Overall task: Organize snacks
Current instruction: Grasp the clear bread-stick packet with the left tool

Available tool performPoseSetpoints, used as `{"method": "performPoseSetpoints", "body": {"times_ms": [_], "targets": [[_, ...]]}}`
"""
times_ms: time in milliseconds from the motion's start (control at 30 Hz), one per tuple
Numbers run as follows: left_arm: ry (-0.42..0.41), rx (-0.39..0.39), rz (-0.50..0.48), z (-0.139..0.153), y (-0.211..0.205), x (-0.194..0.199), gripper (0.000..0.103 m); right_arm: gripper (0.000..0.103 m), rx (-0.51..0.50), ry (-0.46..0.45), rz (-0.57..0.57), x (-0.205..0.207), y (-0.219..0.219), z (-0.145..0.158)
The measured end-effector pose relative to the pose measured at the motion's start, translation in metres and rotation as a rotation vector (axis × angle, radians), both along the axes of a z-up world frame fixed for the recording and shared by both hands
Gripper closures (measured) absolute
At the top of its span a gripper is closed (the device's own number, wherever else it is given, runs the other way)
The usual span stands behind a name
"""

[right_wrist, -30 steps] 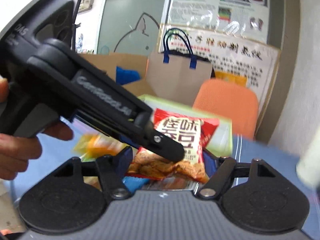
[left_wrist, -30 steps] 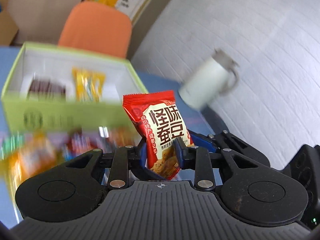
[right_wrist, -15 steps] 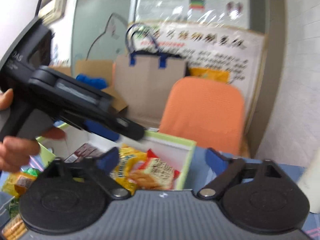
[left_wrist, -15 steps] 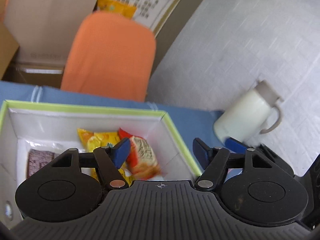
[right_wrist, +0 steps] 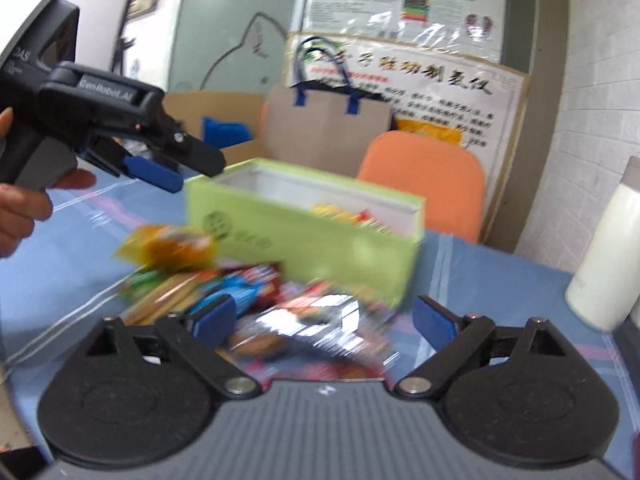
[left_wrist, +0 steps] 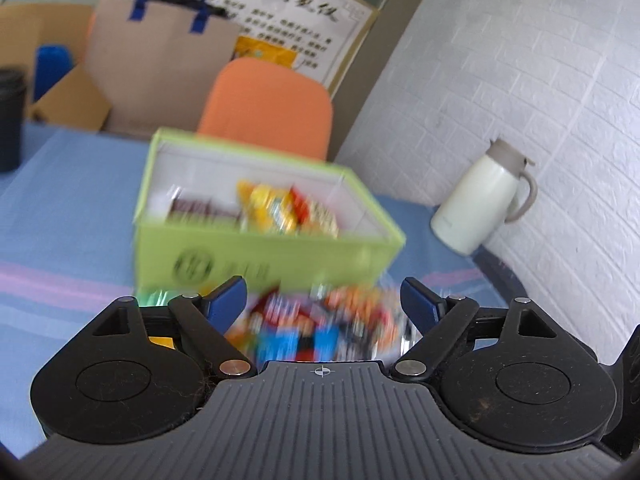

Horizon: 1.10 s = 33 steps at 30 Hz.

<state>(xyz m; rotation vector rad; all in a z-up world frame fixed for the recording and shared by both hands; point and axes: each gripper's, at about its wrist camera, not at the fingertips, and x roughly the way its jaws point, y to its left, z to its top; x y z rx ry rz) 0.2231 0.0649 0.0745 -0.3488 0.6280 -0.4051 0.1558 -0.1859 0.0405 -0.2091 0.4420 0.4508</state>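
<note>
A person's hand [right_wrist: 20,204] at the far left holds the left gripper [right_wrist: 188,170]. Its blue fingers [right_wrist: 152,172] are spreading wider right now, and nothing is between them. They point toward the green box [right_wrist: 304,236], near its left corner.

On the blue tablecloth [left_wrist: 72,216] at 9 o'clock from the box stands a dark cup [left_wrist: 12,116].

The green box sits in the middle of the table. It is open at the top. Inside it lie a brown packet [left_wrist: 200,210] on the left, and a yellow packet [left_wrist: 268,208] and a red packet [left_wrist: 316,216] to its right. They look blurry.

At 6 o'clock from the box, just in front of it, lies the pile of snacks [right_wrist: 248,292]. It is loose on the cloth. A yellow-orange bag [right_wrist: 172,246] is at the left end, next to long tan biscuits [right_wrist: 168,300], a blue and red packet [right_wrist: 248,286] and a shiny clear wrapper [right_wrist: 320,324]. The pile is too blurry to count.

The right gripper [right_wrist: 324,324] hangs over this pile. Its fingers are spread wide and pinch nothing. The snacks show in the gap, but the pads are not on them.

At 12 o'clock behind the box is an orange chair [left_wrist: 272,108]. Behind that is a brown paper bag [left_wrist: 160,68] with blue handles, and a poster [right_wrist: 424,92] on the wall.

At 3 o'clock from the box, by the white brick wall [left_wrist: 540,80], stands a cream jug [left_wrist: 480,204] with a handle.
</note>
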Motion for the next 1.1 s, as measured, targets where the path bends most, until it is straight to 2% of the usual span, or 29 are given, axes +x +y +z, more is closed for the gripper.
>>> {"method": "performPoseSetpoints", "body": {"times_ms": [133, 200, 267, 467, 567, 600, 633, 700, 800, 867, 900, 933, 967, 1000, 1100], "targets": [[0.078, -0.027, 0.014, -0.031, 0.011, -0.035, 0.031, 0.009, 0.093, 0.080, 0.123, -0.018, 0.035, -0.009], [0.130, -0.029, 0.020, -0.046, 0.014, -0.041, 0.041, 0.009, 0.119, 0.099, 0.169, -0.019, 0.057, -0.014], [0.167, -0.031, 0.007, -0.055, 0.016, -0.039, 0.047, 0.010, 0.113, 0.113, 0.189, -0.014, 0.077, -0.019], [0.206, -0.029, -0.054, -0.067, 0.022, -0.023, 0.055, 0.010, 0.043, 0.145, 0.170, 0.005, 0.110, -0.033], [0.247, -0.055, -0.092, -0.074, 0.021, -0.011, 0.069, 0.009, 0.026, 0.154, 0.171, 0.005, 0.120, -0.034], [0.253, -0.055, -0.108, -0.076, 0.020, -0.011, 0.085, 0.009, 0.020, 0.150, 0.172, 0.001, 0.121, -0.033], [0.261, -0.071, -0.121, -0.077, 0.022, -0.014, 0.089, 0.009, 0.019, 0.149, 0.182, -0.005, 0.122, -0.033], [0.266, -0.095, -0.134, -0.078, 0.027, -0.028, 0.089, 0.008, 0.025, 0.147, 0.220, -0.021, 0.123, -0.032], [0.282, -0.045, -0.122, -0.082, 0.027, -0.057, 0.089, 0.008, 0.023, 0.171, 0.290, -0.046, 0.129, -0.036], [0.265, -0.031, -0.112, -0.082, 0.028, -0.075, 0.086, 0.008, 0.024, 0.175, 0.308, -0.055, 0.130, -0.039], [0.258, -0.023, -0.094, -0.081, 0.029, -0.083, 0.081, 0.007, 0.036, 0.184, 0.313, -0.056, 0.129, -0.041], [0.239, -0.016, -0.073, -0.077, 0.030, -0.087, 0.075, 0.001, 0.053, 0.200, 0.315, -0.055, 0.128, -0.044], [0.214, -0.010, -0.055, -0.073, 0.033, -0.090, 0.061, 0.002, 0.065, 0.222, 0.308, -0.051, 0.126, -0.047], [0.194, -0.007, -0.036, -0.068, 0.035, -0.092, 0.055, 0.002, 0.064, 0.246, 0.293, -0.047, 0.124, -0.049], [0.186, -0.015, -0.007, -0.062, 0.041, -0.091, 0.052, 0.002, 0.066, 0.254, 0.225, -0.039, 0.109, -0.052]]}}
